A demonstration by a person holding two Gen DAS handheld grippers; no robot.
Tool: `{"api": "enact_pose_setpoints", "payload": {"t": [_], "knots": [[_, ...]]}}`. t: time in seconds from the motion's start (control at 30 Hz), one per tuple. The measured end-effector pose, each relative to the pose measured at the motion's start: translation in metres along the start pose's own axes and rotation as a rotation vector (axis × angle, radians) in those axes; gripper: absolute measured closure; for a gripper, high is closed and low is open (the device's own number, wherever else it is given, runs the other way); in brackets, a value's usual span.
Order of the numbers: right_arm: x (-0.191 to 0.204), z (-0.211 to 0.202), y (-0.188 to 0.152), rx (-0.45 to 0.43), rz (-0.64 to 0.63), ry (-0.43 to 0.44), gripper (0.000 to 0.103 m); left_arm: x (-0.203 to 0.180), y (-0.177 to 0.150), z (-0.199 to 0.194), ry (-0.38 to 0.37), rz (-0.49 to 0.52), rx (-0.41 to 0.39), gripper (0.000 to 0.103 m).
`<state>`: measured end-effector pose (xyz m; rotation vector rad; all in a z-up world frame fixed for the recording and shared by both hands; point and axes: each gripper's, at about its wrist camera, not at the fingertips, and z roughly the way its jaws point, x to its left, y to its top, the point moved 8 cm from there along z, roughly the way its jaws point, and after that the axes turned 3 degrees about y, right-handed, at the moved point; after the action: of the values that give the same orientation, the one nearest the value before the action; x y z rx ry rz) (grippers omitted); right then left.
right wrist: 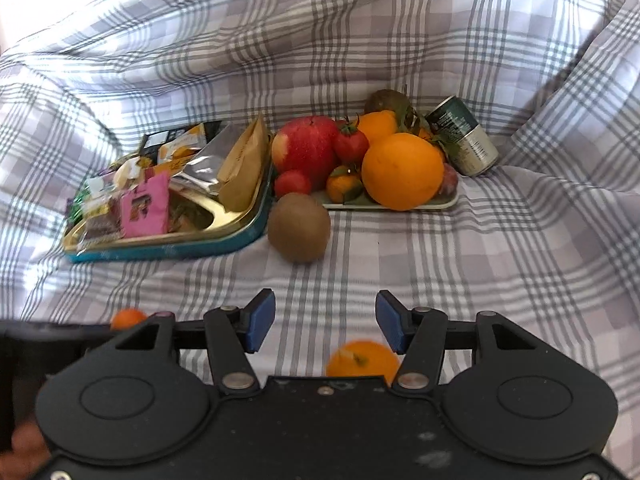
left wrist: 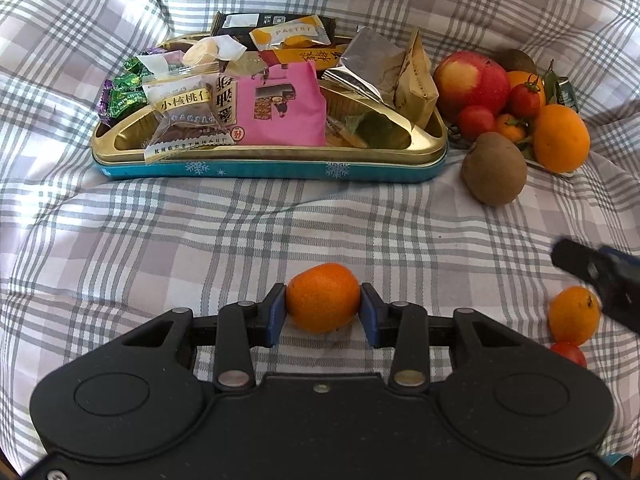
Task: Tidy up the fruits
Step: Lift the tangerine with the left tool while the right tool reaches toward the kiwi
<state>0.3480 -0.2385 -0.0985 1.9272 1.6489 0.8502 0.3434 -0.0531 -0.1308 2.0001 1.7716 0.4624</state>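
A: Left gripper (left wrist: 323,307)?
B: Blue-padded fingers (left wrist: 276,312) pinching a small orange mandarin (left wrist: 322,297), one pad on each side, above the grey-and-white plaid cloth (left wrist: 224,236).

A: Right gripper (right wrist: 325,322)?
B: Fingers (right wrist: 262,318) spread wide, holding nothing. Hovering over a second small mandarin (right wrist: 362,360) lying loose on the cloth, partly hidden by the gripper body.

A: Other loose fruit?
B: One small red tomato (left wrist: 569,353) just beside that second mandarin, seen from the left wrist. One brown fuzzy kiwi (right wrist: 298,227) on the cloth, between the gold-lined blue tin tray (right wrist: 240,216) of wrapped snacks and the pale flat plate (right wrist: 448,203).

A: Count on the plate?
B: One red apple (right wrist: 306,148), two large oranges (right wrist: 402,170), two red tomatoes (right wrist: 351,144), one leafy mandarin (right wrist: 343,187), a second kiwi (right wrist: 387,101) at the back. Something reddish behind the front orange, unclear.

A: Anything else?
B: One green drink can (right wrist: 464,142) tilted just beside the plate.
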Motion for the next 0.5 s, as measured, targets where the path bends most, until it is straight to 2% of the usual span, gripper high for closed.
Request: {"api": "enact_pose_setpoints", "payload": {"t": [0.5], "knots": [[0.024, 0.067, 0.032, -0.032, -0.018, -0.005, 0.039, 0.003, 0.001, 0.001, -0.022, -0.009, -0.011, 0.053]]}}
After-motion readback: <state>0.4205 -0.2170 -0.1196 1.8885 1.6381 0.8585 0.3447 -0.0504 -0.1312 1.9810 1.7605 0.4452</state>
